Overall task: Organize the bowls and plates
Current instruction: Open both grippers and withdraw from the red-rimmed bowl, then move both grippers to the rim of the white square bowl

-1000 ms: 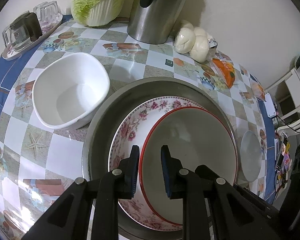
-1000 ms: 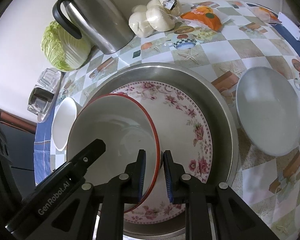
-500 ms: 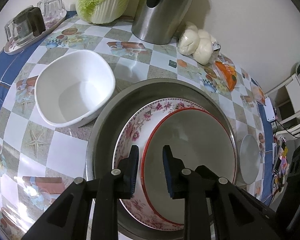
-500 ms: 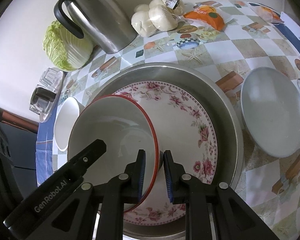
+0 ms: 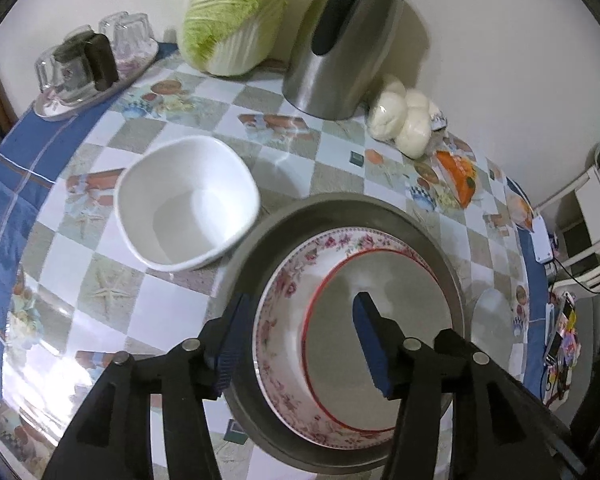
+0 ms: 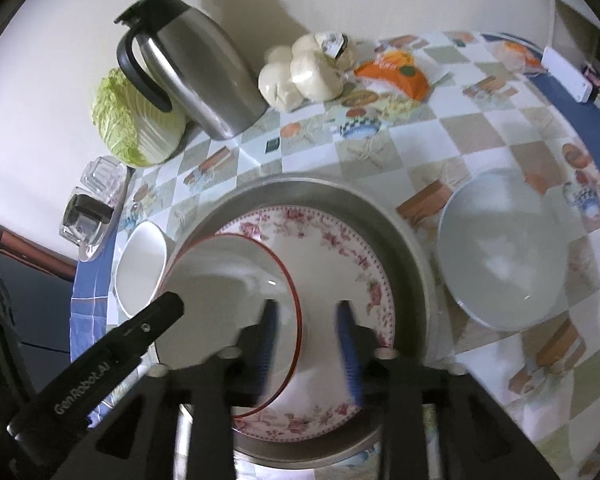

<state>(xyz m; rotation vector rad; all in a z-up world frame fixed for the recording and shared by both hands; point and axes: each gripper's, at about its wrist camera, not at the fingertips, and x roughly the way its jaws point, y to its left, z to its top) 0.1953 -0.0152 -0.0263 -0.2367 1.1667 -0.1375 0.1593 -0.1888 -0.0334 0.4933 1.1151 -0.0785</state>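
Opening both the left gripper [image 5: 300, 344] and right gripper [image 6: 306, 340] around the red-rimmed bowl [image 5: 380, 340], now free inside the floral plate [image 6: 340, 248] in the steel basin [image 6: 404, 240], risking rim nudges and off-centre sliding.

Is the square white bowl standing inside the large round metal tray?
No, the square white bowl stands on the checked tablecloth, beside the large round metal tray.

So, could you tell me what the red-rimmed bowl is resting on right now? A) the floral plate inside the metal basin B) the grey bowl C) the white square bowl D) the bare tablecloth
A: the red-rimmed bowl sits on the floral plate, which lies inside the metal basin.
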